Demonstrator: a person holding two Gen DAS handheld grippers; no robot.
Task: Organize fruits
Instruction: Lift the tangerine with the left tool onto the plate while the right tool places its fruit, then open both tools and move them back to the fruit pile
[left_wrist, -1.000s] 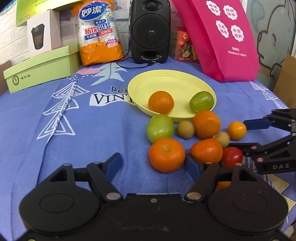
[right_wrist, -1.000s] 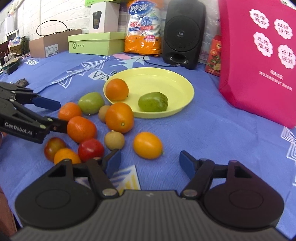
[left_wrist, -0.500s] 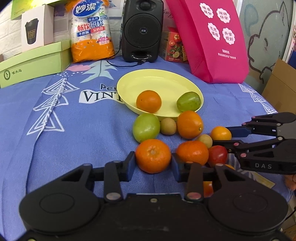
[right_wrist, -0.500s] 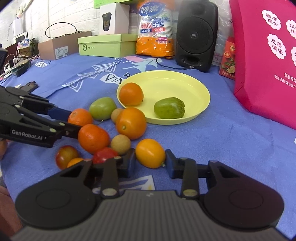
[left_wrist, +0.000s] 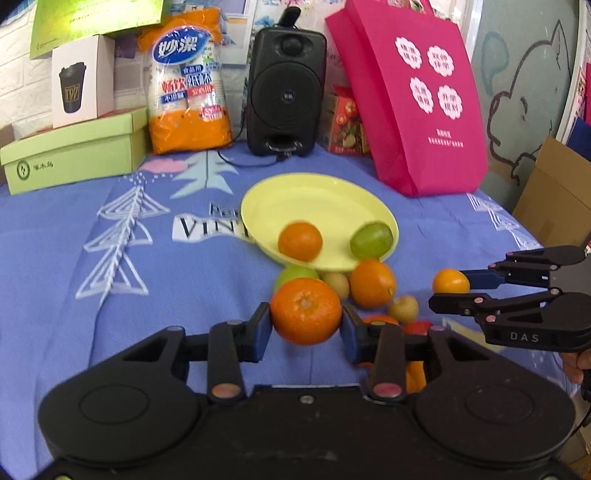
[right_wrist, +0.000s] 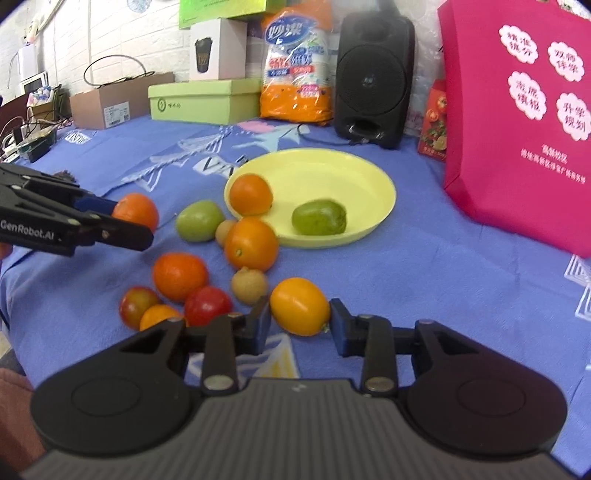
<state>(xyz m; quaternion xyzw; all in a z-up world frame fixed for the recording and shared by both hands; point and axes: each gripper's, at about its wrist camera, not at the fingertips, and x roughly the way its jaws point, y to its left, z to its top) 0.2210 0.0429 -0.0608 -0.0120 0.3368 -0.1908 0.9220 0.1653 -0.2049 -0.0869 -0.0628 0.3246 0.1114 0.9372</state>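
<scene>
Two grips: the left gripper pinches a round orange mandarin with a dimpled peel between its blue pads, and the mandarin hangs clear of the cloth; the right gripper pinches a small smooth yellow-orange oval fruit, still low over the cloth.
Where the goal is: the shallow pale-yellow plastic plate lies at 12 o'clock from both claws, with one orange and one green oval fruit already in it.
Risk of slipping: both fruits are round and held only at two narrow points, so I think a quick swing could roll them out of the pads.
Risk of bumping: the loose pile lies between the claws and the plate; a low carry could knock the big glossy orange at the plate's rim.
Risk of crowding: both claws go to the same plate, so they may meet over it.
Risk of rolling: the plate's rim is low, and a dropped fruit may roll out.
Surfaces: the blue printed tablecloth is soft and wrinkled; the red tomato-like fruit looks smooth and shiny; the small tan round fruit looks matte.
</scene>
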